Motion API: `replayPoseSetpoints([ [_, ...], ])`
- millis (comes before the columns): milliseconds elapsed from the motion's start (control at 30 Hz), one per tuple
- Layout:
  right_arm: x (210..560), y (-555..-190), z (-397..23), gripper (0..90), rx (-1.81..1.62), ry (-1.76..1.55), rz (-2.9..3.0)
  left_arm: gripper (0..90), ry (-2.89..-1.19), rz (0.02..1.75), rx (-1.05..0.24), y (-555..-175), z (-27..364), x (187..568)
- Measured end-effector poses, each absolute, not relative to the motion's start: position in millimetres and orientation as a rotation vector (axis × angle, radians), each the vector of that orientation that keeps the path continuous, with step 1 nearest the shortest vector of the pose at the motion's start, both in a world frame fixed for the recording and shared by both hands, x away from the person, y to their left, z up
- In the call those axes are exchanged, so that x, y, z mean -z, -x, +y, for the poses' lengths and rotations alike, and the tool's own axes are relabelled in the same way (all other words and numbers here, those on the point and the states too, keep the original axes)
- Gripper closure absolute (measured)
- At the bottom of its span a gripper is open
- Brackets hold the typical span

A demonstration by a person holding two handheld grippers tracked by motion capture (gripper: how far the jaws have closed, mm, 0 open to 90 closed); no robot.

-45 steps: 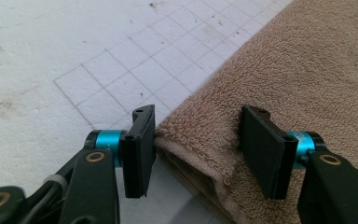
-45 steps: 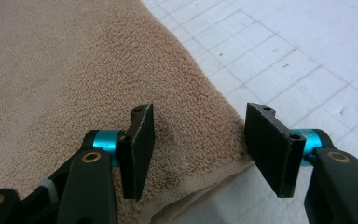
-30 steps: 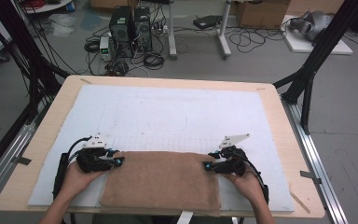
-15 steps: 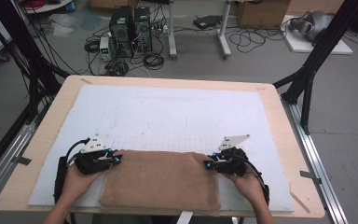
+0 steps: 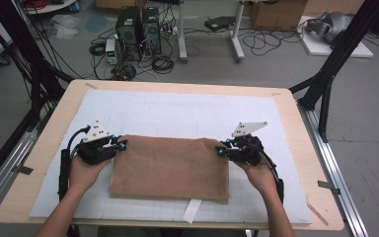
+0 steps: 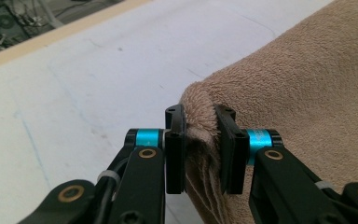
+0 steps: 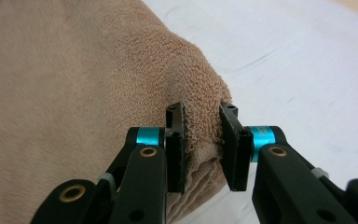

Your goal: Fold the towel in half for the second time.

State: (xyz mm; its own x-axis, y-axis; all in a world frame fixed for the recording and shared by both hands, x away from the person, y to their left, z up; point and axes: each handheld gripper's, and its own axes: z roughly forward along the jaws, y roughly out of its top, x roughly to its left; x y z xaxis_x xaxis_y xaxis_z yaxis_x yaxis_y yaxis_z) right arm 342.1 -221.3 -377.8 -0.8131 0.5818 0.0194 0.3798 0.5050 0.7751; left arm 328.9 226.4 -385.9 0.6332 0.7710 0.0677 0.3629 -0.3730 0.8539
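Observation:
A tan terry towel (image 5: 170, 168), folded in layers, lies on the white mat (image 5: 187, 111). My left gripper (image 5: 122, 144) pinches its far left corner, and my right gripper (image 5: 220, 150) pinches its far right corner. In the left gripper view the black pads (image 6: 175, 140) squeeze a bunched fold of towel (image 6: 307, 84) held a little above the mat. The right gripper view has the same grip: the pads (image 7: 230, 140) press into the rounded towel corner (image 7: 74, 70). Both pairs of jaws have just been closing, with towel between them.
The mat covers a wooden table (image 5: 49, 133). A white tape strip (image 5: 192, 211) sticks out from under the towel's near edge. Black frame legs (image 5: 325, 94) stand at the table's sides. Computers and cables (image 5: 138, 34) sit on the floor beyond.
Both grippers have closed on the towel's far corners and risen slightly, lifting that edge off the mat. The near edge stays down.

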Motion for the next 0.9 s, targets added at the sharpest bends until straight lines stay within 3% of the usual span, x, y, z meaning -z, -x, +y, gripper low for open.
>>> replayPoseSetpoints([
  [200,360,-373,-216,73.6,-1.18,-0.843,2.452,75.0,-1.953,0.912,-0.646,-361,224,368],
  [233,357,-380,-216,70.4,-1.166,-0.867,2.435,74.1,-1.953,0.916,-0.655,-368,223,365],
  [300,354,-392,-216,51.3,-1.169,-0.922,2.359,63.4,-1.954,0.954,-0.696,-380,221,365],
  [367,352,-401,-220,47.7,-1.222,-0.966,2.35,58.7,-1.938,0.999,-0.671,-386,226,369],
  [900,380,-389,-217,38.5,-1.222,-0.982,2.427,49.1,-1.916,0.958,-0.539,-363,241,395],
])
